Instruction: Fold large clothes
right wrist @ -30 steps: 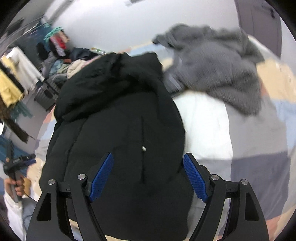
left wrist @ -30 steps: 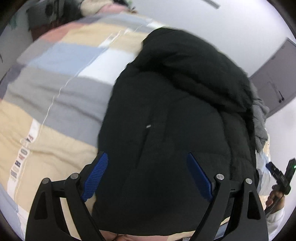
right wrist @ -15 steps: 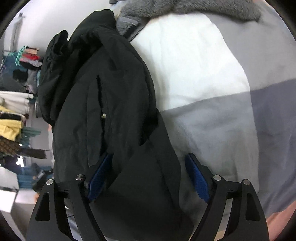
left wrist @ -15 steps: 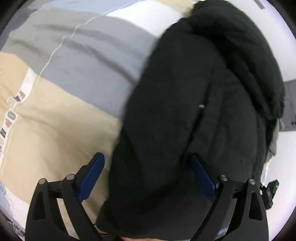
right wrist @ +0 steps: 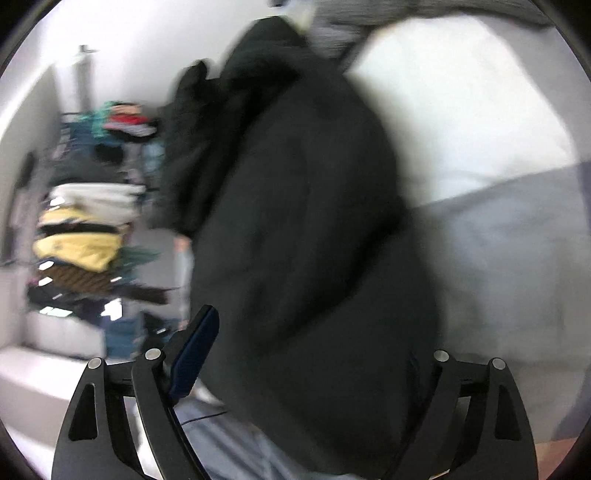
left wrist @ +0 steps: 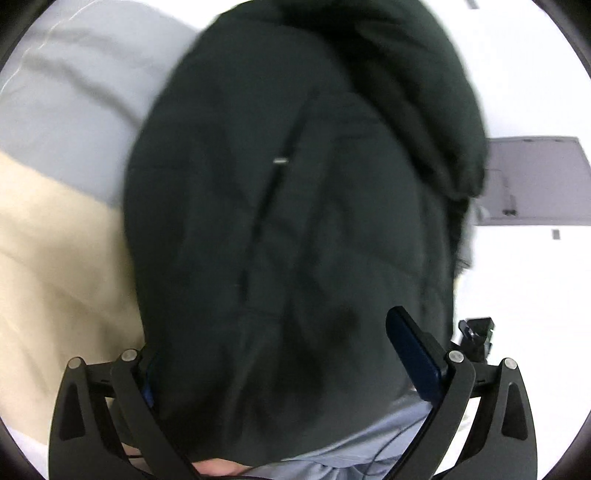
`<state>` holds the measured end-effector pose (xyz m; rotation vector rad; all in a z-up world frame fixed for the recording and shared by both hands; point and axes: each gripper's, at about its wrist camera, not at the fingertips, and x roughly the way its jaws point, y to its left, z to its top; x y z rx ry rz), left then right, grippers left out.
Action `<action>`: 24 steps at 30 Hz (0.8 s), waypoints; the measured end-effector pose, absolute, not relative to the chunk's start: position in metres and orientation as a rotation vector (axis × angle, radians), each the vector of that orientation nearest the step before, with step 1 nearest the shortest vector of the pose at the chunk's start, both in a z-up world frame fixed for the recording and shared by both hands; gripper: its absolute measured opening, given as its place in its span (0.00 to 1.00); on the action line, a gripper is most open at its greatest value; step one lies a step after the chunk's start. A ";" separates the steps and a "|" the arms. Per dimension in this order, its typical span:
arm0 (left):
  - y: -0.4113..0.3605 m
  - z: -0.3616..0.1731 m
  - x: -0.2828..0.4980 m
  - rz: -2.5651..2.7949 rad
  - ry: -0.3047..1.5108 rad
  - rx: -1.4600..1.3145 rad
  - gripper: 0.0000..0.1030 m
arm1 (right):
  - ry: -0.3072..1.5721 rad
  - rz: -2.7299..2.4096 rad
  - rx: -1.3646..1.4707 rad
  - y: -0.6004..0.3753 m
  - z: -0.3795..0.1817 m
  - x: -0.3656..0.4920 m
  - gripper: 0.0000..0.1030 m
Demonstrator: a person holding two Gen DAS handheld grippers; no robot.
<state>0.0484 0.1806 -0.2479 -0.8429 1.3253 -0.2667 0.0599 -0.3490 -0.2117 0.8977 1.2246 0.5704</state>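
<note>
Black jacket (left wrist: 288,221) lies on the bed (left wrist: 55,240), hem between both my jaws; left gripper (left wrist: 280,354) and right gripper (right wrist: 306,354) opening wide, pinching nothing. Close on both hem corners together, evenly.

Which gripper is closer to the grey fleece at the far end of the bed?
Right. The right gripper straddles the black jacket, jaws opening, with the grey fleece just beyond the jacket's top. The left gripper straddles the jacket's other side, where no fleece shows.
</note>
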 end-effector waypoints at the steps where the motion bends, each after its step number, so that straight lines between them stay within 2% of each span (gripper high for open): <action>1: 0.180 -0.245 0.049 -0.266 1.317 -0.839 0.97 | 1.204 0.598 0.884 -0.346 -0.205 0.058 0.85; 4: 0.179 -0.249 0.048 -0.217 1.335 -0.826 0.94 | 1.207 0.597 0.809 -0.336 -0.199 0.059 0.90; 12: 0.182 -0.261 0.057 -0.131 1.415 -0.763 0.92 | 1.425 0.409 0.646 -0.325 -0.238 0.067 0.92; 14: 0.177 -0.259 0.058 -0.165 1.404 -0.779 0.89 | 1.431 0.450 0.624 -0.316 -0.235 0.067 0.92; 19: 0.163 -0.249 0.062 -0.257 1.361 -0.786 0.70 | 1.395 0.601 0.561 -0.286 -0.221 0.060 0.88; 20: 0.162 -0.246 0.062 -0.271 1.348 -0.786 0.67 | 1.372 0.607 0.526 -0.281 -0.214 0.057 0.82; 23: 0.157 -0.239 0.061 -0.295 1.316 -0.772 0.54 | 1.325 0.609 0.482 -0.279 -0.205 0.055 0.52; 24: 0.158 -0.237 0.061 -0.298 1.305 -0.772 0.45 | 1.296 0.599 0.465 -0.280 -0.199 0.053 0.35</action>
